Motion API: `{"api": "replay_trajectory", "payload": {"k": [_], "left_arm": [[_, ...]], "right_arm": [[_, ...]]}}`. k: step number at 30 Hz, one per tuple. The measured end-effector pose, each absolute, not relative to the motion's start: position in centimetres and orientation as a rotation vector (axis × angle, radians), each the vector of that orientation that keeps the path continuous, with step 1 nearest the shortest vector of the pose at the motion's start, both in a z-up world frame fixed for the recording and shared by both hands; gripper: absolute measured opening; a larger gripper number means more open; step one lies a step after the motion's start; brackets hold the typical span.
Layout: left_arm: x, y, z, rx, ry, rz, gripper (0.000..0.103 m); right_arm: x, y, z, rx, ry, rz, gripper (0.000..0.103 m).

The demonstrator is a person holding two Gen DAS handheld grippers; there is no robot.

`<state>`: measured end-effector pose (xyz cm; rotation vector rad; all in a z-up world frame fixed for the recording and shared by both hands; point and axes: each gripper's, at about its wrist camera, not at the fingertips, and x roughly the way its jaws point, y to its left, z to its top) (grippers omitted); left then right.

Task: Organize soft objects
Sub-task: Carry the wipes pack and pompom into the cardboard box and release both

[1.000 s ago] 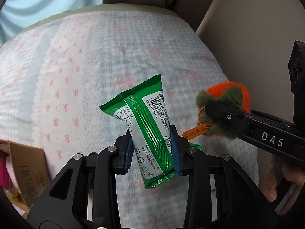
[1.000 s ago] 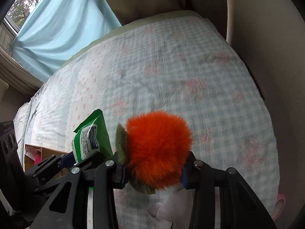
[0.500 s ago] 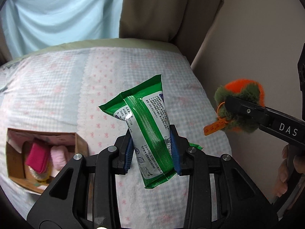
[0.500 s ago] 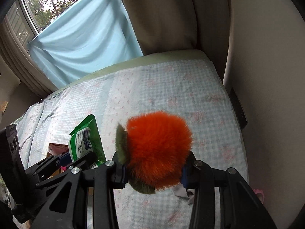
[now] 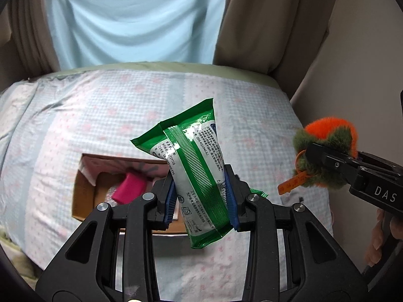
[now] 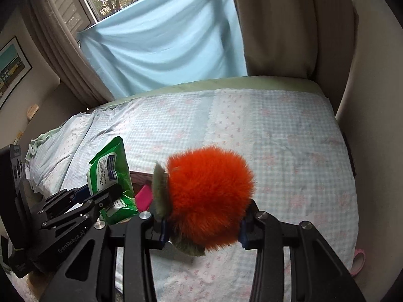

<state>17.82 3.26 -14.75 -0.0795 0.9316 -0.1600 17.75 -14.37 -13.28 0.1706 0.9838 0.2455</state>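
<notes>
My left gripper (image 5: pixel 201 201) is shut on a green and white wipes pack (image 5: pixel 199 173) and holds it up above the bed. Below and left of it an open cardboard box (image 5: pixel 83 198) sits on the bedspread, with a pink soft item (image 5: pixel 128 188) inside. My right gripper (image 6: pixel 202 229) is shut on a fluffy orange plush ball with green leaves (image 6: pixel 209 196), in the air over the bed. That plush (image 5: pixel 325 138) and its orange tag show at the right in the left wrist view. The wipes pack (image 6: pixel 110 173) and left gripper (image 6: pixel 100 196) show at the left in the right wrist view.
The bed has a pale checked floral cover (image 6: pixel 277 146). A light blue curtain (image 5: pixel 136 20) and brown drapes (image 5: pixel 272 20) hang behind it. A beige wall (image 6: pixel 372 100) runs along the bed's right side. A pink item (image 6: pixel 359 261) lies at the bed's right edge.
Both grippers have risen and pulled back from the bed with their objects still held. The cardboard box has come into view under the wipes pack, and the curtain and window now show.
</notes>
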Motion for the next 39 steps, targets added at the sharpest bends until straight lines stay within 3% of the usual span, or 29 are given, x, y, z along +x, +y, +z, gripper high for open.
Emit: {"api": "replay_trajectory", "payload": {"k": [16, 32, 39], "left_arm": [[21.9, 20.6, -23.6, -0.025, 1.133, -0.169, 0.03], [27.1, 20.3, -35.1, 0.136, 1.316, -0.286, 0.03], [27.4, 19.8, -37.0, 0.162, 1.361, -0.275, 0.03]], "right_arm": [[20.8, 2.9, -20.5, 0.171, 1.167, 0.2, 0.038], [24.0, 5.1, -32.5, 0.235, 1.427, 0.099, 0.038], [25.0, 4.6, -35.5, 0.275, 1.499, 0.119, 0.039]]}}
